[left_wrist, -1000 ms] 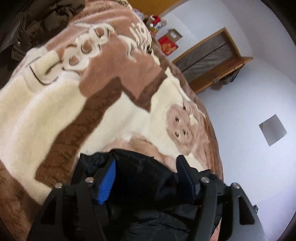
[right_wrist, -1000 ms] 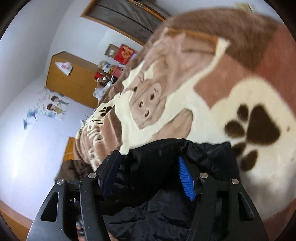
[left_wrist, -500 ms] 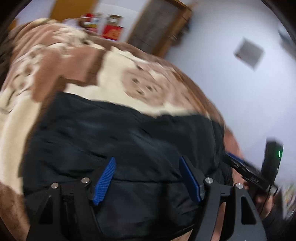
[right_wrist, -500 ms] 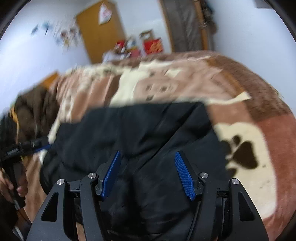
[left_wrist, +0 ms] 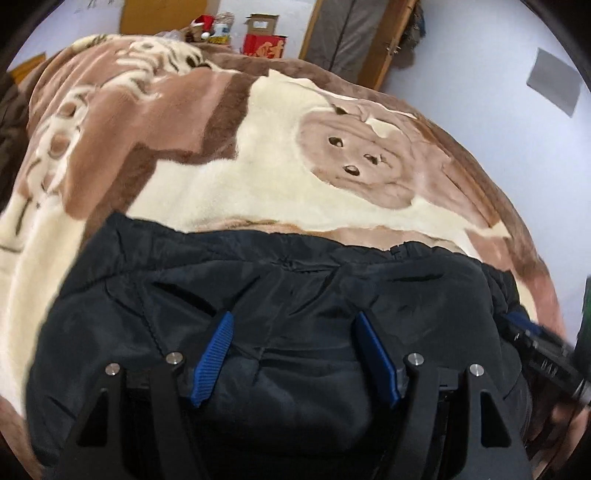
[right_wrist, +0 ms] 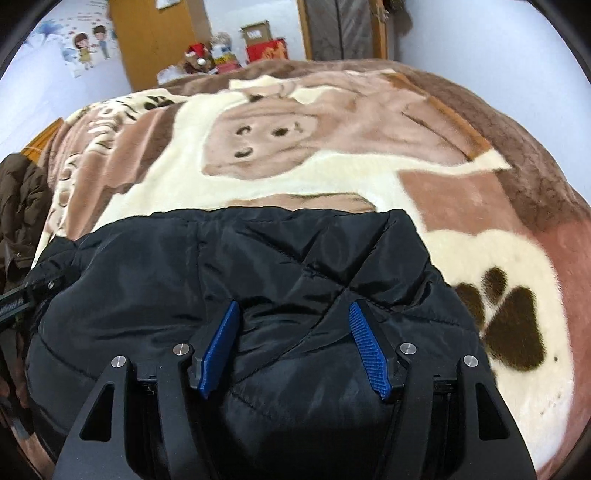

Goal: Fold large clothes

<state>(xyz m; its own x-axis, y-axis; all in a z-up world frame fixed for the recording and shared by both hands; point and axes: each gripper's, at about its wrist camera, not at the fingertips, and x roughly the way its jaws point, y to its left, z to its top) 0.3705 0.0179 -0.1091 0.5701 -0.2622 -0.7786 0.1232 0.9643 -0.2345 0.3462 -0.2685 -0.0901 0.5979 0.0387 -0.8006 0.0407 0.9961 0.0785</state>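
A: What is the left gripper point(left_wrist: 293, 325) doing?

B: Its blue pads point(left_wrist: 212, 360) stand spread wide, released, with nothing pinched between them. It hangs over the black quilted jacket point(left_wrist: 280, 295); I cannot tell whether the fingertips touch the fabric.

A: And the right gripper point(right_wrist: 293, 314)?

B: The same: jaws apart, gripping nothing, its pads point(right_wrist: 365, 350) above the jacket's point(right_wrist: 258, 266) stitched diamond quilting.

A: Where does the jacket lie?

B: Spread flat on the bed, on a plush blanket point(left_wrist: 266, 177) in cream and brown. The far edge of the jacket runs straight across, just short of the printed animal face point(left_wrist: 362, 162). From the right wrist, a dark paw print point(right_wrist: 506, 325) on the blanket point(right_wrist: 332, 173) sits just beside the jacket's right edge.

A: Anything else around?

B: At the right edge of the left wrist view the other gripper shows, blurred. A brown garment point(right_wrist: 18, 206) is heaped at the bed's left side. Beyond the bed stand a red box point(left_wrist: 264, 46), a wooden wardrobe point(right_wrist: 155, 33) and a wooden door frame point(left_wrist: 391, 40) against the white walls.
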